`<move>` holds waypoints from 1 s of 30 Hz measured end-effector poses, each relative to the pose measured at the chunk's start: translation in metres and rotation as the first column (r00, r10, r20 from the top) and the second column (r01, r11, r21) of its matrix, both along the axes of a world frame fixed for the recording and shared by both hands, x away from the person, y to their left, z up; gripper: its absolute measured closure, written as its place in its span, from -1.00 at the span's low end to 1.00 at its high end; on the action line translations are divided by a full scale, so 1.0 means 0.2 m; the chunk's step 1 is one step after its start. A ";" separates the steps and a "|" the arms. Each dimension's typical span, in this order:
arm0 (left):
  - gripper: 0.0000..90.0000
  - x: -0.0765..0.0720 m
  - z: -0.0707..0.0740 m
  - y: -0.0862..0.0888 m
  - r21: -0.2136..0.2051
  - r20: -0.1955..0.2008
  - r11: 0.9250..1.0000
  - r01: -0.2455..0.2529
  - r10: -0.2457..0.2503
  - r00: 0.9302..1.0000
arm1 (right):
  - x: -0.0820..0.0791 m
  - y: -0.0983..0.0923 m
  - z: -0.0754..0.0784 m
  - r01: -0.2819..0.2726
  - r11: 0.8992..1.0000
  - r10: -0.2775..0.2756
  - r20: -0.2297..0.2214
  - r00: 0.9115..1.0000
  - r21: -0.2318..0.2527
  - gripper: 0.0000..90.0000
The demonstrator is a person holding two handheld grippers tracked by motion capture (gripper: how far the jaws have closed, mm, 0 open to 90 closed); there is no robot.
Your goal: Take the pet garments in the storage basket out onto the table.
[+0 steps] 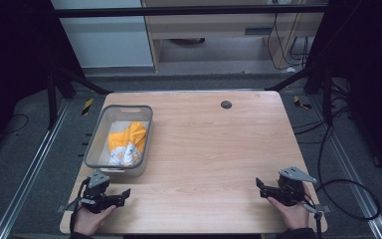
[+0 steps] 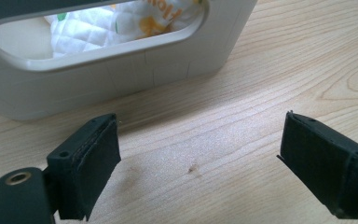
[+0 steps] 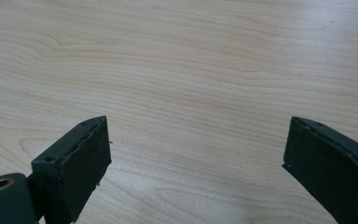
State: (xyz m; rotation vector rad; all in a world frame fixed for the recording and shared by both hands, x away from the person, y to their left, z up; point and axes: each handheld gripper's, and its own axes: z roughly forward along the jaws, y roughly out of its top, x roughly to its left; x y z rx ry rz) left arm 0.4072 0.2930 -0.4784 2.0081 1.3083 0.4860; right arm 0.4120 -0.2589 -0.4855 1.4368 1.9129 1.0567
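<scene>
The left gripper (image 1: 124,192), low left, and the right gripper (image 1: 258,185), low right, both gape wide and hold nothing, while the grey basket (image 1: 95,133) at upper left holds what looks like yellow-and-white cloth (image 1: 127,142).

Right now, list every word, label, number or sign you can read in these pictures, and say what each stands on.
None can be read for certain.
Orange print on the white quilted cloth in the grey basket: cut off by the frame's edge and blurred, unreadable.
Wooden table, left gripper, right gripper: no text.
</scene>
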 end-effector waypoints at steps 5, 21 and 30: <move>-0.75 -0.01 0.01 -0.01 -0.011 0.015 1.000 0.003 -0.003 1.000 | 0.00 0.00 0.00 0.002 1.000 -0.002 -0.001 1.000 -0.002 -0.83; -0.75 -0.04 0.08 0.00 -0.040 0.094 0.999 -0.016 0.020 0.995 | -0.01 0.00 0.01 -0.004 1.000 0.004 0.003 1.000 -0.006 -0.84; -0.75 -0.06 0.13 -0.01 -0.061 0.130 0.998 -0.017 0.025 0.991 | -0.01 0.00 0.01 -0.009 1.000 0.009 0.003 1.000 -0.009 -0.84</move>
